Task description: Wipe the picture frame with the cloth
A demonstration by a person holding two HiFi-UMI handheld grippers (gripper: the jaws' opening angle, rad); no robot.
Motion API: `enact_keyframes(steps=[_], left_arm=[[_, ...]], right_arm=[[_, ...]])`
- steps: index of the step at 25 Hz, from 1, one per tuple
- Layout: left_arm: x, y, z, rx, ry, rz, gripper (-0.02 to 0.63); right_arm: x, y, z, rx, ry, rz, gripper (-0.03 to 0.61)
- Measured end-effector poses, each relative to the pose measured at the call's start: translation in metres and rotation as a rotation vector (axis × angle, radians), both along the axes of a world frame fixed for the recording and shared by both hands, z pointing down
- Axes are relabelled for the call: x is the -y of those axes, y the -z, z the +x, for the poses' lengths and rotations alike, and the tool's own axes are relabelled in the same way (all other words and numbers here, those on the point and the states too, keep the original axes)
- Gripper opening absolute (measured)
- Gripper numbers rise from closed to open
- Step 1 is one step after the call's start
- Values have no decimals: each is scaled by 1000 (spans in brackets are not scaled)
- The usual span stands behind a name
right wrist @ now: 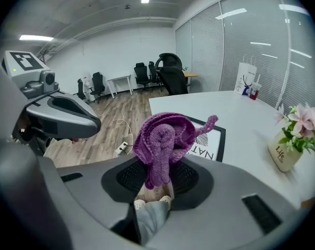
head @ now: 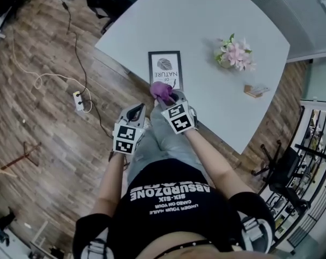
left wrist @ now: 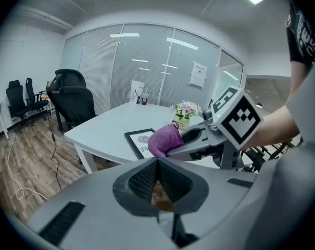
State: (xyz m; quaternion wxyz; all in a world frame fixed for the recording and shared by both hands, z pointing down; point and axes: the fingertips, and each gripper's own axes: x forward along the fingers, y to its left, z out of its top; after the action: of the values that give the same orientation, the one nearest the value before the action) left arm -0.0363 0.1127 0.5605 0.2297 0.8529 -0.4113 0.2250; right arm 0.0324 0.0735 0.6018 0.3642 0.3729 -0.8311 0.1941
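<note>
A black picture frame (head: 165,69) with a white print lies flat on the grey table (head: 206,36) near its front edge. It also shows in the left gripper view (left wrist: 138,141) and the right gripper view (right wrist: 212,142). My right gripper (head: 168,95) is shut on a bunched purple cloth (head: 161,92), held just short of the frame's near edge. The cloth (right wrist: 162,142) sticks up from the jaws and hides part of the frame. My left gripper (head: 137,111) is shut and holds nothing, off the table edge to the left of the right gripper (left wrist: 199,139).
A small pot of pink flowers (head: 235,54) stands on the table's right part, with a small wooden block (head: 256,90) nearer the right edge. Black office chairs (left wrist: 68,100) stand beyond the table. A power strip and cable (head: 79,100) lie on the wooden floor at left.
</note>
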Motion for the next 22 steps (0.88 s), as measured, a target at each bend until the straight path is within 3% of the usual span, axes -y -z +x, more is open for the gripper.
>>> enact_keyframes(steps=[11, 22], left_arm=[[31, -29, 20, 67, -27, -86, 15], [33, -44, 30, 102, -50, -116, 15]], right_arm=[[21, -37, -8, -26, 58, -116, 123], [25, -51, -8, -20, 85, -156, 124]])
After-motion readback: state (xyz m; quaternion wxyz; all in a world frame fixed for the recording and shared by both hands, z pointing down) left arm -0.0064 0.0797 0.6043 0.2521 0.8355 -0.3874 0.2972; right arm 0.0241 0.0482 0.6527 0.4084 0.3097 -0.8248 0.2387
